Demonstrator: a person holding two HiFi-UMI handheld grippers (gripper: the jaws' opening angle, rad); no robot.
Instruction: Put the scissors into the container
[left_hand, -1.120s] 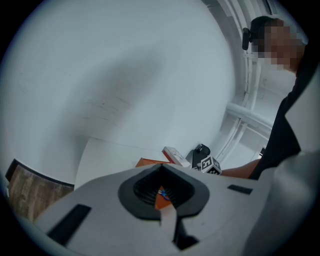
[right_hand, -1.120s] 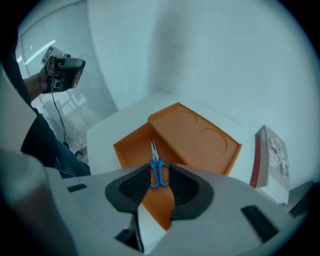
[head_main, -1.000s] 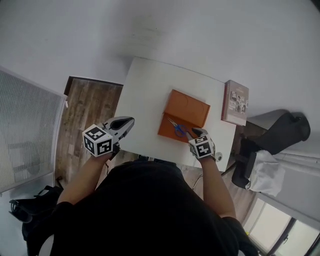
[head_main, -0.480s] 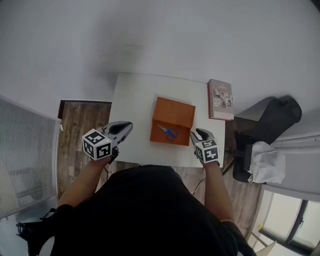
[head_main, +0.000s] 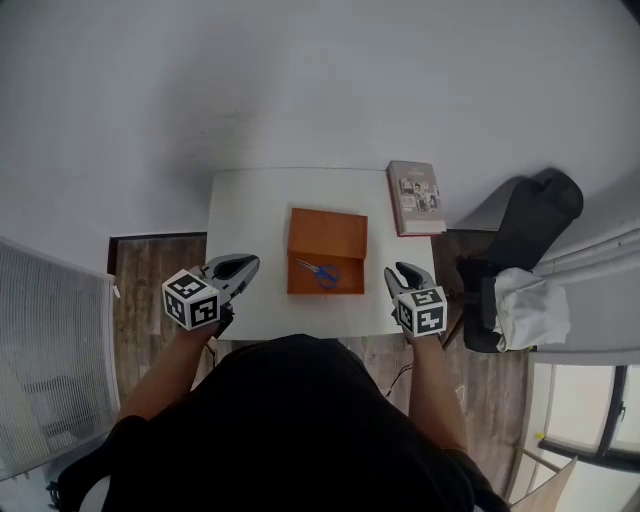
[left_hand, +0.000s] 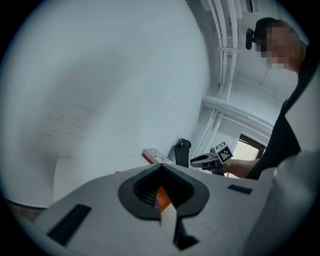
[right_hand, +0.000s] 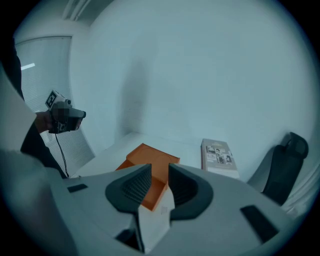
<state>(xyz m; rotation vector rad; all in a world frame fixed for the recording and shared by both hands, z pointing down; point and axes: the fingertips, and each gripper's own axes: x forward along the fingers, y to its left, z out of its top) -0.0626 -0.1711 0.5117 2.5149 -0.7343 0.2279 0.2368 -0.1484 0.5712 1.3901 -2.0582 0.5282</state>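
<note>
**On a white rectangular table (head_main: 250, 215), blue-handled scissors (head_main: 322, 271) lying inside an open orange box (head_main: 345, 284)**

From the head view: open orange box near the table's middle, lid flipped back toward the wall, tray nearer the person. Blue-handled scissors flat in that tray, blades pointing up-left. Grey book (head_main: 413, 197) at the far right corner of the table, apart from the box. Left gripper (head_main: 244, 264) over the near left edge and right gripper (head_main: 398, 272) over the near right edge, one on each side of the box and neither touching it. Black chair (head_main: 525, 215) off to the right of the table.

Through the left gripper view: fingers closed tip to tip, gripping nothing. Only a thin slit behind the tips, showing a strip of orange and a speck of blue. Farther off, the book, the chair and the right gripper held up in a hand.

Through the right gripper view: fingers a little apart, nothing held between them. Orange box visible through the gap, book to its right, left gripper at the far left.
</note>
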